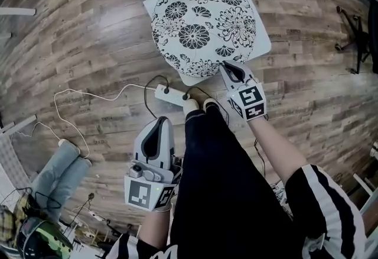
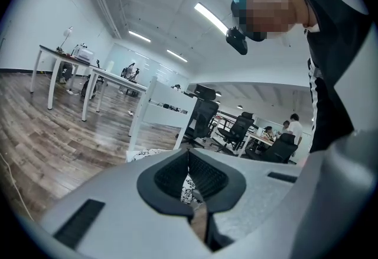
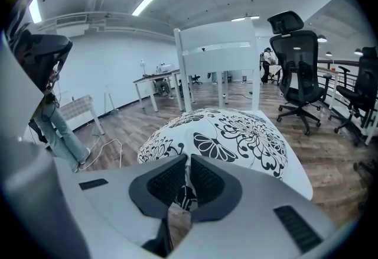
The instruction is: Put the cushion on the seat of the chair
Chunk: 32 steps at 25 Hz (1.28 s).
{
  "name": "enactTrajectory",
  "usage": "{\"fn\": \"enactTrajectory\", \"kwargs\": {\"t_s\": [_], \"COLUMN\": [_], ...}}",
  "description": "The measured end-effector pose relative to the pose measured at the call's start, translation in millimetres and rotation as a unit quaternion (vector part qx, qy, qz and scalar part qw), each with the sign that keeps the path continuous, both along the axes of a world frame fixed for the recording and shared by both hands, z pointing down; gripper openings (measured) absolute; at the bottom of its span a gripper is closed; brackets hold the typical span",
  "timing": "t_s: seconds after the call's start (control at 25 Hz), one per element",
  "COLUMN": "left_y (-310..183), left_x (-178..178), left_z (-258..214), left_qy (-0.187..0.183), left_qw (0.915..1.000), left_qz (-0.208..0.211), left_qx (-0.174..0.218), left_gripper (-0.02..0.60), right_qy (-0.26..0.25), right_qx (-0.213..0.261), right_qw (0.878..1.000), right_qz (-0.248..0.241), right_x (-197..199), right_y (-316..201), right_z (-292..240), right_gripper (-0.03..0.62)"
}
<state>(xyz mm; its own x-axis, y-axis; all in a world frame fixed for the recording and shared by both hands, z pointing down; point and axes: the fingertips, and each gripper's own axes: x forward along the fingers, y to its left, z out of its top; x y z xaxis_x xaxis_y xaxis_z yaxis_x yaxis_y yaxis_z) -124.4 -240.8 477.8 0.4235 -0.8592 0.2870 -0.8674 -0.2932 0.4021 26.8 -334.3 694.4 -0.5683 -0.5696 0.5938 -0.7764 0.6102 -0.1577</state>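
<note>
Head view: cushion lying on chair seat, front edge pinched by right gripper; left gripper well apart, jaws pressed together.

Left hand-held gripper closed, right hand-held gripper closed, outstretched

Cushion is shared: seen steeply from above in head view, close and low in right gripper view.
</note>
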Motion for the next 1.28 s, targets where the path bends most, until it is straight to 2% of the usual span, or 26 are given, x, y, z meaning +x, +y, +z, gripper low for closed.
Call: {"fn": "enactTrajectory", "kwargs": {"t_s": [0.24, 0.68, 1.04, 1.28], "left_y": [-2.5, -1.8, -4.1, -7.8], "left_x": [4.2, 3.9, 3.6, 2.2], "left_z": [2.5, 9.6, 8.5, 5.6], "left_qy": [-0.01, -0.008, -0.009, 0.006], "left_qw": [0.9999, 0.9999, 0.9999, 1.0], "left_qz": [0.008, 0.003, 0.006, -0.004], "left_qx": [0.002, -0.007, -0.007, 0.0], "left_gripper": [0.006, 0.006, 0.006, 0.006], "right_qy": [0.019, 0.039, 0.054, 0.065], "right_qx": [-0.008, -0.031, -0.069, -0.079], "right_qw": [1.0, 0.999, 0.996, 0.995], "right_qz": [-0.01, -0.01, -0.008, -0.011], "right_x": [2.0, 6.7, 6.3, 5.4], "right_y": [-1.1, -1.9, -2.4, -3.5], "right_z": [18.5, 42.8, 61.5, 71.4], "right_gripper": [0.035, 0.035, 0.035, 0.035]}}
